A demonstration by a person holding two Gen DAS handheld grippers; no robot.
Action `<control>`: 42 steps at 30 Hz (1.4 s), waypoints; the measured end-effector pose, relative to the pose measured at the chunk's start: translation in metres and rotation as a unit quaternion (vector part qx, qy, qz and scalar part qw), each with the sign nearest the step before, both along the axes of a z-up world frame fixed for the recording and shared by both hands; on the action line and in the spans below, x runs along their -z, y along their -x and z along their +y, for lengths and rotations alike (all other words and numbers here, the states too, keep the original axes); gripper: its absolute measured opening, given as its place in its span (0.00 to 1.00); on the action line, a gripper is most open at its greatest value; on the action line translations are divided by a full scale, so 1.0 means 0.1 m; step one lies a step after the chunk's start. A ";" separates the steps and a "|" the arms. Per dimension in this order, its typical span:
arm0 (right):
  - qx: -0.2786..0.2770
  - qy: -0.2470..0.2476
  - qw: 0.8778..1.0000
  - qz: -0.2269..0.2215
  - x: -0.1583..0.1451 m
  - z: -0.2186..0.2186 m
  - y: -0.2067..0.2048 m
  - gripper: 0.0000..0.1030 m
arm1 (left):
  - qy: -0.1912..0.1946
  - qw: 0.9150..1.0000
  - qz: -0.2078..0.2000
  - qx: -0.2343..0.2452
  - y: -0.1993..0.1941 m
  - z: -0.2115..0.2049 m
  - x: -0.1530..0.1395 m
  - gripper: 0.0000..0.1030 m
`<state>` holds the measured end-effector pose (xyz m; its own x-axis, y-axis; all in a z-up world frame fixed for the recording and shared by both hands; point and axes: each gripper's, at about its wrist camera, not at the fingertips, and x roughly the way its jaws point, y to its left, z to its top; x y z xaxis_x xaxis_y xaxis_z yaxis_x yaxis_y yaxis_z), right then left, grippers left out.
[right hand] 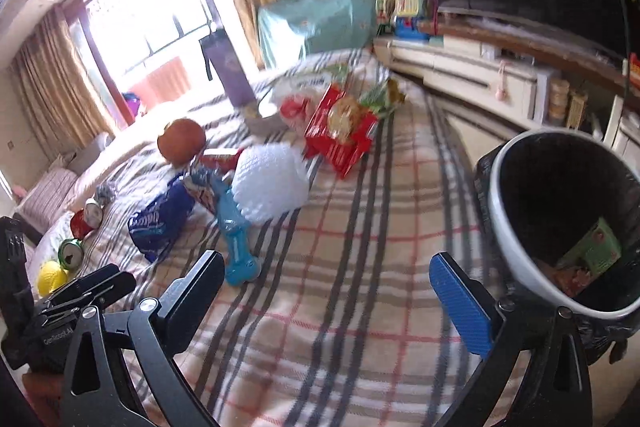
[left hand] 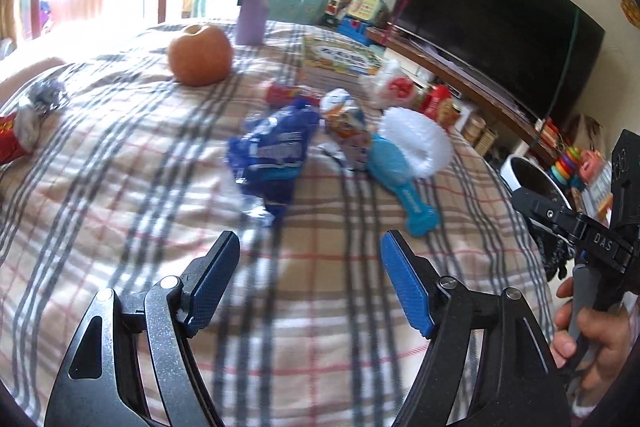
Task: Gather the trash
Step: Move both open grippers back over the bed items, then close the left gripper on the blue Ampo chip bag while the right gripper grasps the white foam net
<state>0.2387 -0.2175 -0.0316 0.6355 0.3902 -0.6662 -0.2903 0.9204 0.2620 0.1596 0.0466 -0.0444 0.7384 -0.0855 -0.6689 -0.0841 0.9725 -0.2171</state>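
Note:
A crumpled blue snack bag [left hand: 272, 155] [right hand: 160, 223] lies on the plaid bedcover [left hand: 320, 307], just beyond my left gripper [left hand: 310, 283], which is open and empty. A small printed wrapper [left hand: 348, 131] and a red wrapper [left hand: 286, 93] lie behind the bag. My right gripper [right hand: 336, 291] is open and empty over bare bedcover [right hand: 340, 267]. The white bin [right hand: 516, 267] with a black liner stands at the bed's right edge and holds a green carton [right hand: 592, 247]. A red snack pack [right hand: 340, 131] lies farther back. Red and green cans [right hand: 86, 219] sit at the left.
An orange fruit [left hand: 200, 55], a purple bottle [left hand: 256, 3], a blue-handled white brush [left hand: 412, 155], books [left hand: 340, 61] and a yellow ball [right hand: 52, 277] also lie on the bed. A TV [left hand: 500, 27] on a low cabinet runs along the right. A hand [left hand: 592, 331] holds the other gripper.

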 end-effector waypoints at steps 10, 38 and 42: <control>-0.004 -0.044 0.999 0.013 0.10 0.22 -0.25 0.99 | -0.005 1.000 0.015 -0.022 -0.24 0.22 0.07 0.73; -0.009 -0.103 0.994 0.025 0.16 0.12 -0.28 0.24 | 0.043 0.999 -0.009 0.027 -0.44 0.00 0.01 0.32; -0.011 -0.103 0.994 0.020 0.11 0.01 -0.16 0.24 | 0.042 0.998 -0.010 0.055 -0.38 -0.24 -0.03 0.32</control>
